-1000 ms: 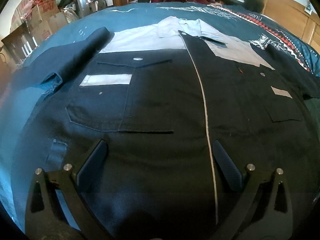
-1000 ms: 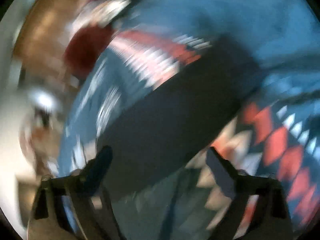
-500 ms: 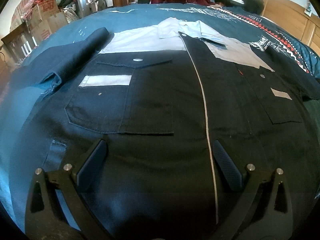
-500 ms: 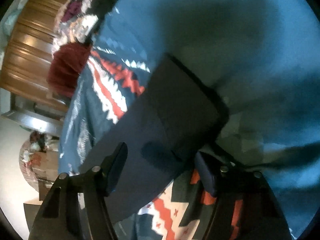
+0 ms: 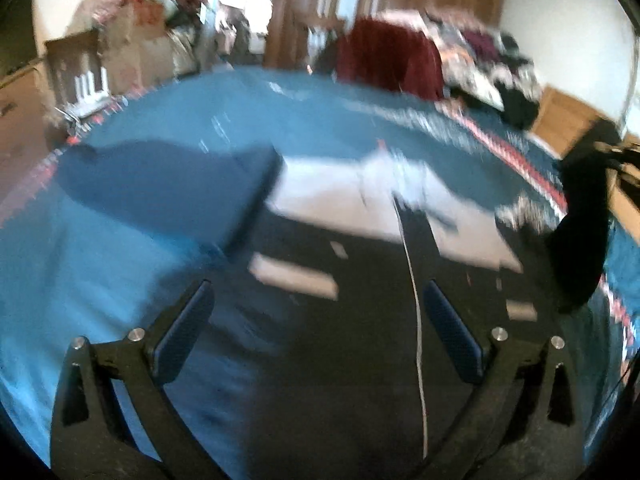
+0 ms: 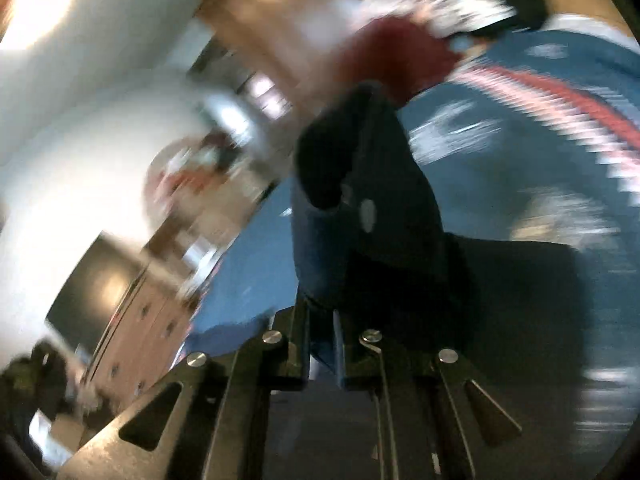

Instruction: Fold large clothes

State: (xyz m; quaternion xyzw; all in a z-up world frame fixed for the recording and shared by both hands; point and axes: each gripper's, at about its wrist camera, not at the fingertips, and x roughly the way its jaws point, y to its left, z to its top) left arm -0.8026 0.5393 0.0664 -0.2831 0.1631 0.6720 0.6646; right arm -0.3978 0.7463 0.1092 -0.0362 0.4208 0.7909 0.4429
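The dark work shirt (image 5: 352, 360) is lying face up across the blue bedspread (image 5: 80, 300), pale collar pointing toward the far side, one sleeve (image 5: 168, 192) stretching out left. The other sleeve (image 6: 360, 208) is hanging lifted, and the right gripper (image 6: 320, 344) is pinching it, tongs pressed together on the cloth with a cuff button showing. The left gripper (image 5: 316, 328) is hovering above the shirt's lower front, tongs spread wide apart, gripping nothing. Both views are blurring. A maroon garment (image 5: 388, 60) is sitting beyond the bed.
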